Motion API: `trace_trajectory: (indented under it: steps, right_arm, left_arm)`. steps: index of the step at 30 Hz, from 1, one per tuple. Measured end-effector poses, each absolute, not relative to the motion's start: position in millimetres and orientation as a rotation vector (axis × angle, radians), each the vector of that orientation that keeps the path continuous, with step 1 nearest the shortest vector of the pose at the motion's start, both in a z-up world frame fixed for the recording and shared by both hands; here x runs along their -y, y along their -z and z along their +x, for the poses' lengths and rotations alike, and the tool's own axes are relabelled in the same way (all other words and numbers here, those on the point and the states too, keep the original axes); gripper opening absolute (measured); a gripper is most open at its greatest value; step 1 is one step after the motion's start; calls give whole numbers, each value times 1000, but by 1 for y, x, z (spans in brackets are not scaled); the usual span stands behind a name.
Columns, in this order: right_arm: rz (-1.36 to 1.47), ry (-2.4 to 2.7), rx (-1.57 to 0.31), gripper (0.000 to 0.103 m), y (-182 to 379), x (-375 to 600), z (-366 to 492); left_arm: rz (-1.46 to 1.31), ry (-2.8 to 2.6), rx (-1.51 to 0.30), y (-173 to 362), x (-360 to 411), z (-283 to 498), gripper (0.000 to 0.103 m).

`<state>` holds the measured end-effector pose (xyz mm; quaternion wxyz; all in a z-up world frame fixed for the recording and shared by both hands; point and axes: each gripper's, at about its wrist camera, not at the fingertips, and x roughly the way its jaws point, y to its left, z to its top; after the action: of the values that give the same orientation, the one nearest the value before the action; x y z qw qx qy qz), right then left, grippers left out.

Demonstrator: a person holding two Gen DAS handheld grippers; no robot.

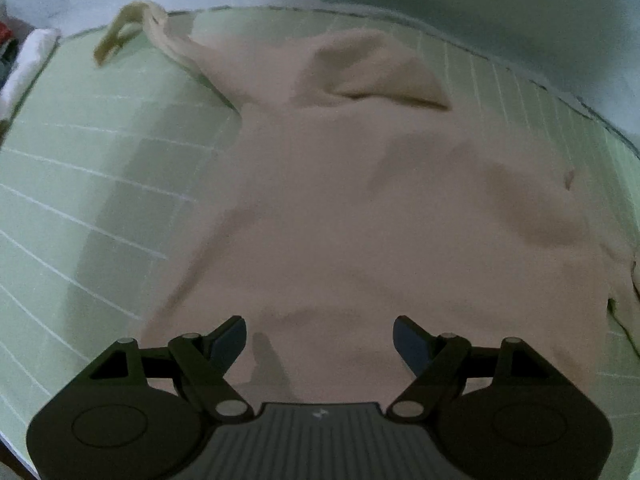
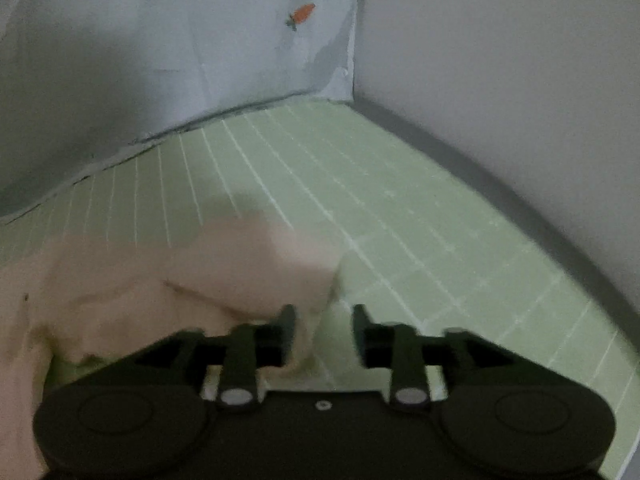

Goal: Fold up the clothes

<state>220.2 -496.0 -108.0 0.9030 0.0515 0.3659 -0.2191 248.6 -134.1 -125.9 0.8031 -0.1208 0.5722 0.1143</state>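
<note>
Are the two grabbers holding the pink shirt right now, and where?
No. The left gripper is open above the pink shirt; the right gripper is open at its edge. Nothing is held.

This looks like a makeshift recording corner inside a home rather than a lab or shop. A pale green cutting mat with a white grid (image 2: 360, 200) covers the table right up to the walls. Along the top of the frame, wrinkled light blue sheeting (image 2: 180, 40) hangs as a backdrop, carrying a small orange carrot motif (image 2: 301, 14). Plain grey wall (image 2: 500, 80) fills the upper right. Folded white cloth (image 1: 28, 60) sits at the far left edge.
</note>
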Motion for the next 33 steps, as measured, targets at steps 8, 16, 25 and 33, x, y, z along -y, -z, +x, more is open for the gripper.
trace_trajectory:
  steps: [8,16,25,33]
  right_arm:
    - [-32,324,-782,54,125,475,244]
    - [-117,239,-814,50,144,464,269]
    - [59,537,-665,6,106,515,228]
    - [276,729,-775,29,121,566,185]
  left_arm:
    - [-220,-265,-1276,140,145,257,81]
    - [-186,-283,-1300,147,150,267,89]
    - [-195,-292,-1317,149,149,271,95]
    - [-195,-294,-1304,150,149,269,95]
